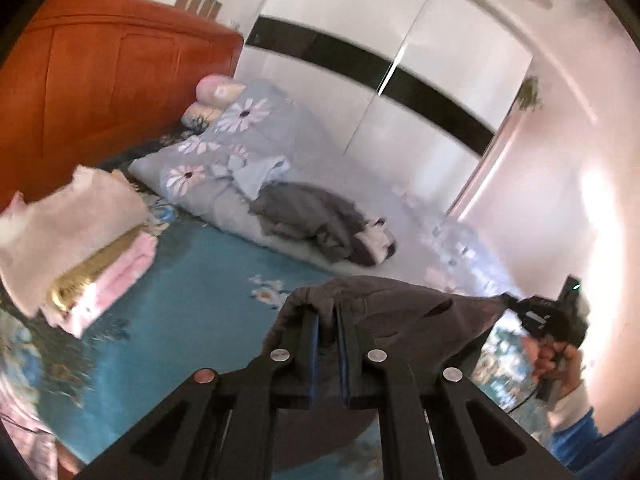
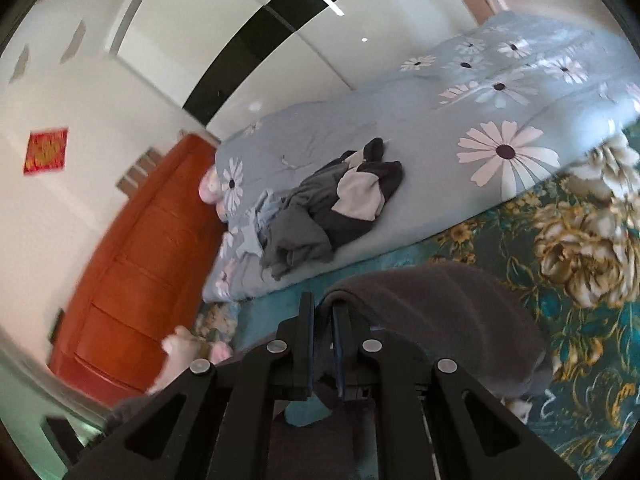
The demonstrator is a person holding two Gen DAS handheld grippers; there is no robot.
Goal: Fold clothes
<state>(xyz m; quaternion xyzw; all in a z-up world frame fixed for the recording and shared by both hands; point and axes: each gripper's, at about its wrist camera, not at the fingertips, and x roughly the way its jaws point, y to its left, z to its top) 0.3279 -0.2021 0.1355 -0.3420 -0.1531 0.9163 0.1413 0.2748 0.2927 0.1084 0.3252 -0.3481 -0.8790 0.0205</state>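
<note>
Gripping a dark grey garment along its top edge, the left gripper has its jaws pinched nearly together with the cloth bunched over the fingertips. The right gripper is likewise clamped on the same garment, whose fabric drapes over its right finger and hangs to that side above the teal flowered bedspread. From the left wrist view, the right gripper sits off to the right, the cloth stretched between the two tools. Ahead of both tools lies a rumpled heap of grey and black clothes on a pale blue daisy quilt. To the left of the left gripper, a stack of folded beige and pink items rests near the orange wooden headboard
</note>
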